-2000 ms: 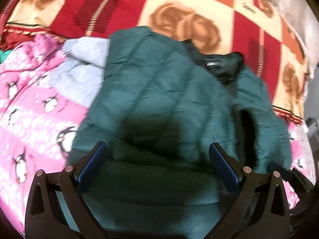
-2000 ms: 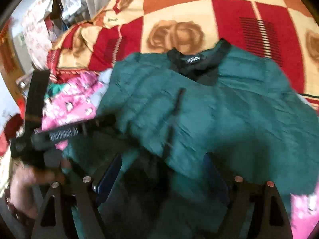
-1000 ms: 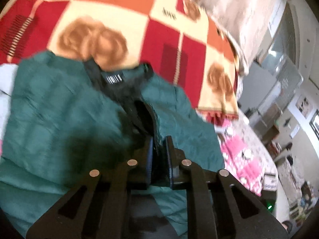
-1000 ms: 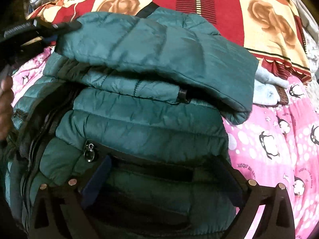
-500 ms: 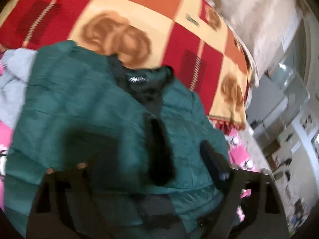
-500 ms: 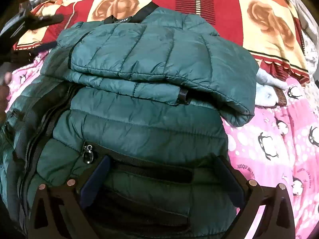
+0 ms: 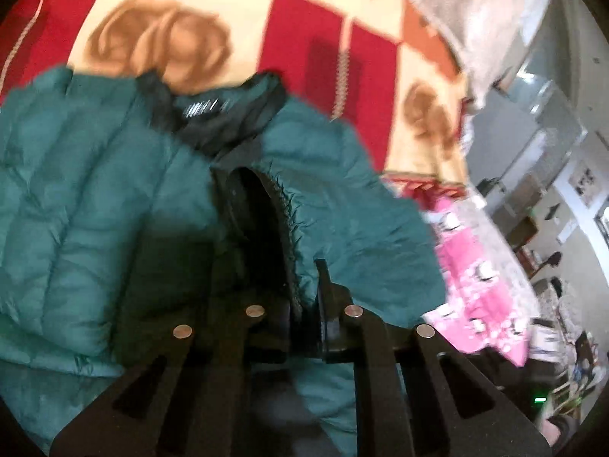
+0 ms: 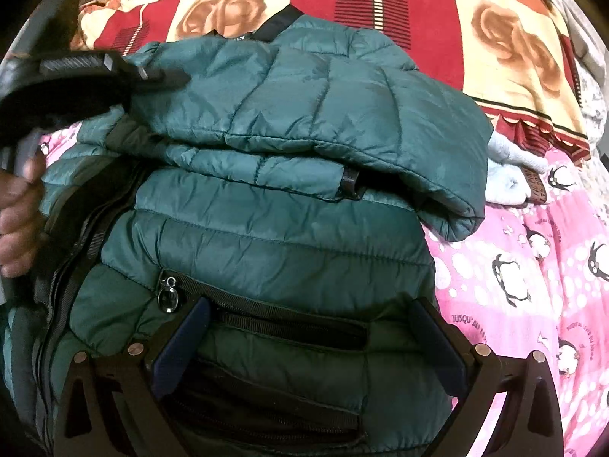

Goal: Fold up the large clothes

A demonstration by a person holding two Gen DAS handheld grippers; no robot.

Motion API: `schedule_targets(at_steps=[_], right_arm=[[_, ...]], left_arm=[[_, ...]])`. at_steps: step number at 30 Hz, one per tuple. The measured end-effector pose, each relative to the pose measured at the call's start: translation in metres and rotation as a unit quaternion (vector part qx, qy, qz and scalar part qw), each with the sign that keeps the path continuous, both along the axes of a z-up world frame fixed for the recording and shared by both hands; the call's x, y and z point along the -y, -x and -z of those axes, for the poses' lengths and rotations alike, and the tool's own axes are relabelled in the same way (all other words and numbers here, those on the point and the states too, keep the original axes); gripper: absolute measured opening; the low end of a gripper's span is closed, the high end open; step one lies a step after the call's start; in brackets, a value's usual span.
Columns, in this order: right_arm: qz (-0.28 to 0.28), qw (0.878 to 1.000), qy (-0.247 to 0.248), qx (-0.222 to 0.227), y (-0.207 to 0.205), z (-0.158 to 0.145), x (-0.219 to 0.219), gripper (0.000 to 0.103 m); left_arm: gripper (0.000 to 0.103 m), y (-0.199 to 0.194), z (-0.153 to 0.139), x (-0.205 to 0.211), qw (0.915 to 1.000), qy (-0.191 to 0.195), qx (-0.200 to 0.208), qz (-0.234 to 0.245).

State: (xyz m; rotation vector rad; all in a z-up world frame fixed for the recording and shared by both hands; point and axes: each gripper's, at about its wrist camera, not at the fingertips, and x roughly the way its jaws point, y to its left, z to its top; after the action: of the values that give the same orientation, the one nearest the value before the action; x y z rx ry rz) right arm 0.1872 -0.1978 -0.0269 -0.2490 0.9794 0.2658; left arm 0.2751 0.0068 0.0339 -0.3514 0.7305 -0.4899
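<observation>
The left gripper is clamped on the dark-lined edge of a teal quilted puffer jacket, its jaws pinched together with a thin ridge of the front opening caught between them; the picture from that wrist is blurred, so how much cloth is caught I cannot tell. The right gripper hovers low over the jacket's lower panel with its blue-padded jaws spread wide, straddling a zipped pocket and pressing on nothing. The jacket lies on a bed, partly on a red and cream rose-patterned blanket and partly on a pink penguin-print sheet, with one sleeve already laid across the chest, its cuff overhanging towards the pink side. A person's hand shows at the left edge of the right wrist view. The step in hand looks like drawing the front edge over to square up the body. To do it well, the pinch should take both shell and lining, so the slippery fabric does not slide out, and the pull should stay low and even, so the folded sleeve is not dragged off. The open gripper could press down on the lower panel as an anchor. No containers are in view; a pale grey garment lies just beside the sleeve's cuff.
</observation>
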Motion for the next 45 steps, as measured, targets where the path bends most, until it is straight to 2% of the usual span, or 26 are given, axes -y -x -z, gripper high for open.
schedule_targets(at_steps=[4,9,12,15,19,21,22,23,24,26,28,29,31,33,35,37,39,41,43,44,45], right_arm=[[0.0,1.0,0.001,0.001,0.0,0.0,0.0,0.102],[0.0,1.0,0.002,0.0,-0.001,0.0,0.0,0.102],[-0.001,1.0,0.006,0.0,-0.001,0.0,-0.001,0.102],[-0.001,1.0,0.009,0.0,-0.001,0.0,-0.002,0.102],[-0.002,1.0,0.009,-0.007,-0.002,-0.001,-0.001,0.102],[-0.008,0.999,0.006,-0.039,-0.009,-0.005,0.0,0.102],[-0.011,0.999,-0.002,-0.053,-0.013,-0.01,0.003,0.1],[-0.007,0.998,-0.023,-0.051,-0.016,-0.021,0.009,0.089],[0.006,0.999,-0.041,-0.034,-0.017,-0.034,0.016,0.085],[0.041,0.996,-0.073,0.009,-0.024,-0.058,0.03,0.085],[0.076,0.992,-0.081,0.057,-0.037,-0.079,0.041,0.085],[0.088,0.99,-0.08,0.075,-0.042,-0.084,0.042,0.085],[0.105,0.984,-0.074,0.12,-0.057,-0.096,0.042,0.078],[0.11,0.98,-0.072,0.148,-0.08,-0.099,0.034,0.058],[0.101,0.98,-0.084,0.149,-0.098,-0.092,0.022,0.054],[0.086,0.983,-0.085,0.139,-0.119,-0.075,0.009,0.054],[0.078,0.988,-0.068,0.117,-0.133,-0.053,-0.003,0.053],[0.064,0.995,-0.052,0.048,-0.156,-0.016,-0.006,0.054],[0.085,0.993,-0.08,-0.003,-0.17,0.003,0.007,0.068],[0.097,0.99,-0.095,-0.024,-0.176,0.007,0.015,0.08],[0.105,0.986,-0.118,-0.052,-0.184,0.009,0.023,0.082]], left_arm=[[0.009,0.018,-0.03,-0.015,0.9986,0.007,0.05,-0.014],[0.009,0.023,-0.037,-0.062,0.9947,-0.018,0.06,-0.081],[0.009,0.03,-0.037,-0.107,0.9881,-0.014,0.063,-0.14],[0.009,0.04,-0.04,-0.137,0.9786,-0.027,0.071,-0.191],[0.009,0.042,-0.024,-0.164,0.9695,-0.037,0.031,-0.24],[0.009,0.038,-0.013,-0.171,0.9666,-0.033,0.0,-0.254],[0.009,0.036,-0.008,-0.175,0.965,-0.027,-0.018,-0.26],[0.009,0.035,-0.006,-0.176,0.9626,-0.027,-0.025,-0.268],[0.009,0.037,-0.007,-0.178,0.9596,-0.032,-0.025,-0.278],[0.01,0.04,-0.013,-0.179,0.9529,-0.046,-0.012,-0.3],[0.016,0.042,-0.019,-0.175,0.9502,-0.059,0.009,-0.306],[0.019,0.041,-0.021,-0.169,0.9504,-0.067,0.02,-0.303],[0.029,0.033,-0.022,-0.151,0.9537,-0.085,0.04,-0.285],[0.029,0.022,-0.022,-0.134,0.957,-0.099,0.052,-0.268],[0.029,0.003,-0.015,-0.115,0.9611,-0.125,0.046,-0.242],[0.029,-0.016,0.002,-0.102,0.9622,-0.156,0.011,-0.223],[0.029,-0.029,0.025,-0.098,0.9531,-0.193,-0.037,-0.23],[0.03,-0.035,0.047,-0.098,0.9483,-0.21,-0.078,-0.225],[0.03,-0.033,0.052,-0.095,0.947,-0.218,-0.079,-0.222],[0.03,-0.031,0.051,-0.094,0.9455,-0.223,-0.081,-0.222],[0.03,-0.031,0.051,-0.094,0.9455,-0.222,-0.083,-0.223]])
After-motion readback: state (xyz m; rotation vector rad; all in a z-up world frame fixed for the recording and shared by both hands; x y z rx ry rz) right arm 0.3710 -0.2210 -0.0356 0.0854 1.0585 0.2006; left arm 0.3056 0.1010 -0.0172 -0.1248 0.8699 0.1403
